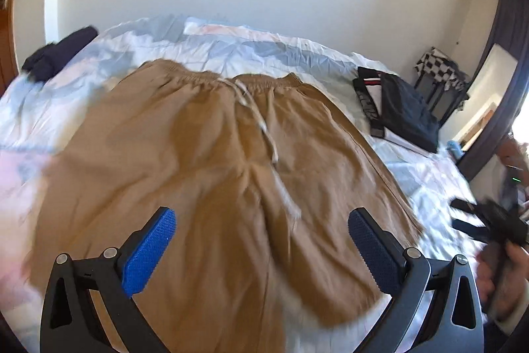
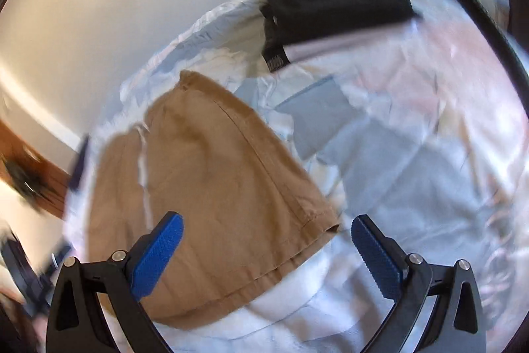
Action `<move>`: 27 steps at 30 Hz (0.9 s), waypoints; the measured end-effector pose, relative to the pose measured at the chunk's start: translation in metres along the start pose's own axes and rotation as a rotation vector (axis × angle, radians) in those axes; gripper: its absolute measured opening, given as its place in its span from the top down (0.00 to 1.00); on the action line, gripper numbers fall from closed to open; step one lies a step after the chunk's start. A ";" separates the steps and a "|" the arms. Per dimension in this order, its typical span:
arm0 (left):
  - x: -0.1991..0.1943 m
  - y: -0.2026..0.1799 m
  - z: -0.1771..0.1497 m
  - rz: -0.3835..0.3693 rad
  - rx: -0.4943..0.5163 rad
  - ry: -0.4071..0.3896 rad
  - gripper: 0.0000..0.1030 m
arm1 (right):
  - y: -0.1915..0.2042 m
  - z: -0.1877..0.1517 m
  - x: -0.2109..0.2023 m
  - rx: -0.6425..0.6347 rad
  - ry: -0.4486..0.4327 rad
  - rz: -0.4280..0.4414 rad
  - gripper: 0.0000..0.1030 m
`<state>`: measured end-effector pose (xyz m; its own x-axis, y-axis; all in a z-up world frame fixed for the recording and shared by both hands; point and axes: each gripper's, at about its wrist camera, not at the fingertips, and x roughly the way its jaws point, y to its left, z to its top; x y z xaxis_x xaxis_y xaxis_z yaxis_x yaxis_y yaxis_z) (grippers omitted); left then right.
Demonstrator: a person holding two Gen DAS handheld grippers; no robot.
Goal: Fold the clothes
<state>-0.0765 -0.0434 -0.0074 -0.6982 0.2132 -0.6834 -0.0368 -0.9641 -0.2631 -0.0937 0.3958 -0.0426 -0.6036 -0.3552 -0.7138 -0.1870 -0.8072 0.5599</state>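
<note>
Tan shorts (image 1: 211, 174) lie spread flat on the bed (image 1: 297, 55), waistband toward the wall (white drawstring trailing down the middle). Both the left gripper (image 1: 261, 253) and right gripper (image 2: 266, 257) hover released, 2 blue pads apiece, grasping nothing.

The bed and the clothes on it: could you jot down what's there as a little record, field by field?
surface: bed with a crumpled pale sheet
main garment: tan shorts, spread flat, waistband on the far side
drawstring: white cord lying down the middle of the shorts
other clothes: folded dark pile beside the shorts; dark garment at the far corner
left gripper: open, over the shorts' hem, holding nothing
right gripper: open, over the shorts' leg corner, holding nothing
fold: not yet begun
</note>
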 end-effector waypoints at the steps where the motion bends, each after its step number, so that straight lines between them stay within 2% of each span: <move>1: -0.014 0.012 -0.009 -0.008 -0.018 0.012 0.00 | -0.004 0.000 0.002 0.035 0.009 0.053 0.00; 3: -0.036 0.032 -0.021 -0.034 -0.053 -0.001 0.00 | -0.012 0.000 0.008 0.099 0.043 0.131 0.00; 5: -0.052 0.048 -0.025 0.012 -0.096 -0.020 0.00 | -0.018 0.000 0.016 0.139 0.073 0.119 0.00; 8: -0.072 0.065 -0.037 0.056 -0.221 -0.114 0.00 | -0.025 0.003 0.027 0.164 0.091 0.104 0.00; 11: -0.063 0.071 -0.043 0.048 -0.312 -0.102 0.00 | -0.035 0.005 0.035 0.172 0.094 0.021 0.00; 17: -0.042 0.042 -0.037 0.038 -0.188 -0.105 0.00 | -0.051 0.000 0.053 0.196 0.151 -0.008 0.00; 23: -0.014 0.019 -0.042 0.024 -0.059 -0.032 0.00 | -0.056 0.000 0.073 0.225 0.156 0.042 0.00; 27: -0.002 0.011 -0.046 -0.001 -0.028 -0.001 0.00 | -0.061 0.003 0.078 0.281 0.131 0.105 0.00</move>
<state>-0.0427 -0.0473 -0.0399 -0.6989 0.2142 -0.6824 -0.0177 -0.9590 -0.2830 -0.1314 0.4185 -0.1310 -0.5295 -0.5018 -0.6840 -0.3464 -0.6081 0.7143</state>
